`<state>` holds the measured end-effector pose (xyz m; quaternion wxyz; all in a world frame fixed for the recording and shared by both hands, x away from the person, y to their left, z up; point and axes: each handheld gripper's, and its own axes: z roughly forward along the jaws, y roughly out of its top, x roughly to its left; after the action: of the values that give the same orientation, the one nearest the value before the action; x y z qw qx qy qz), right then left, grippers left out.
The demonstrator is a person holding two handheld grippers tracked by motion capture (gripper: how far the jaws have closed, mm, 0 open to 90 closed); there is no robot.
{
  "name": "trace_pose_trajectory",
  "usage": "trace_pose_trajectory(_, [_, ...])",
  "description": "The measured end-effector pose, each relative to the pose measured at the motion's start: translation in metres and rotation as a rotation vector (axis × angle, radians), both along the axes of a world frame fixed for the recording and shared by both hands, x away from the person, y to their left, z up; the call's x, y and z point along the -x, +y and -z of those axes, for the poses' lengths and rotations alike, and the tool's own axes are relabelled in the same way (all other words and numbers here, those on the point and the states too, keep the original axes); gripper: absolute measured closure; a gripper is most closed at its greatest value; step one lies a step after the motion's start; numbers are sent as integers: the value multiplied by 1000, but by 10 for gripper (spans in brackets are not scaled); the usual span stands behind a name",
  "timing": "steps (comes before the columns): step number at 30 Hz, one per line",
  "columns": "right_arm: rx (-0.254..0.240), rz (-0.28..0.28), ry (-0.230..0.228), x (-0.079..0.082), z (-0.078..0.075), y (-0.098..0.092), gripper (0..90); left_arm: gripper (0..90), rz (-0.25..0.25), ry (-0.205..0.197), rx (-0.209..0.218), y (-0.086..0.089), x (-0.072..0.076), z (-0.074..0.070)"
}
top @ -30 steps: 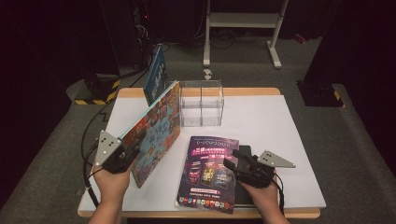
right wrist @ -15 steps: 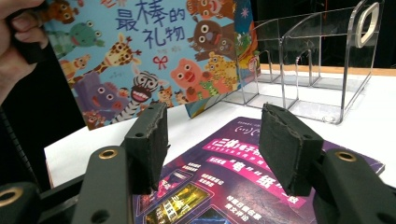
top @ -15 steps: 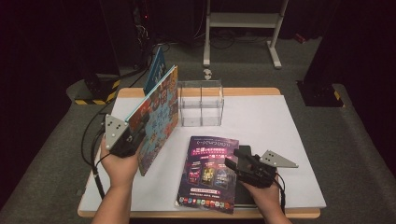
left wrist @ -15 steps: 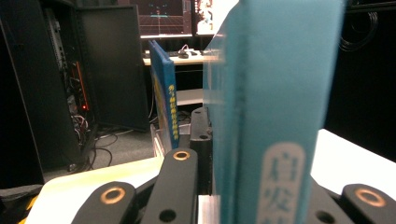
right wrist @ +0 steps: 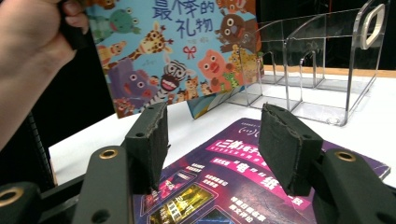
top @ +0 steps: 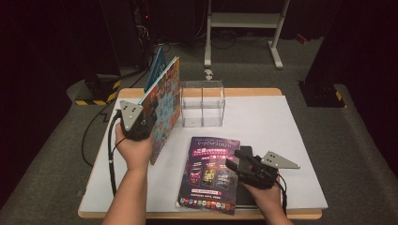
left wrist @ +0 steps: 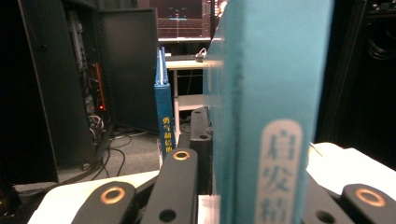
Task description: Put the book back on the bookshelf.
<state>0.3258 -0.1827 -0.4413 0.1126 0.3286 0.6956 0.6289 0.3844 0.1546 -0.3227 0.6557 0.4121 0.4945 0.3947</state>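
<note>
My left gripper (top: 151,124) is shut on a picture book (top: 165,101) with a colourful animal cover and holds it on edge above the table's left side. Its teal spine (left wrist: 273,116) stands between that gripper's (left wrist: 252,144) jaws. The book's cover (right wrist: 177,51) hangs just left of a clear acrylic holder (top: 202,103). A purple magazine (top: 211,171) lies flat near the front edge. My right gripper (top: 236,160) hovers open at its right edge. Its pads (right wrist: 149,137) stand apart over the magazine (right wrist: 243,182) with nothing between them.
A blue book (top: 156,68) stands upright at the table's far left corner, its spine (left wrist: 164,112) facing me. A white sheet (top: 281,126) covers the tabletop. The acrylic holder (right wrist: 317,70) has several dividers. Cables (top: 96,126) hang off the left side, and a white frame (top: 244,21) stands on the floor behind.
My left gripper has carried the picture book up and away from me, toward the acrylic holder, and the book stands more upright. The right gripper and the magazine have stayed put.
</note>
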Motion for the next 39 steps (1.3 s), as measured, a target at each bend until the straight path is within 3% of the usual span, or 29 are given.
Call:
trace_pose_trajectory(16, [-14,-19,2,2,-1,1,424,812,-56,0,-46,-22,-39,10])
trace_pose_trajectory(25, [-10,-30,8,3,0,3,424,812,-86,-14,-48,-27,-55,21])
trace_pose_trajectory(32, [-7,-33,17,2,3,4,424,811,-93,-22,-35,-26,-56,28])
trace_pose_trajectory(39, [-6,-34,14,3,3,5,424,807,-79,-16,-27,-22,-47,34])
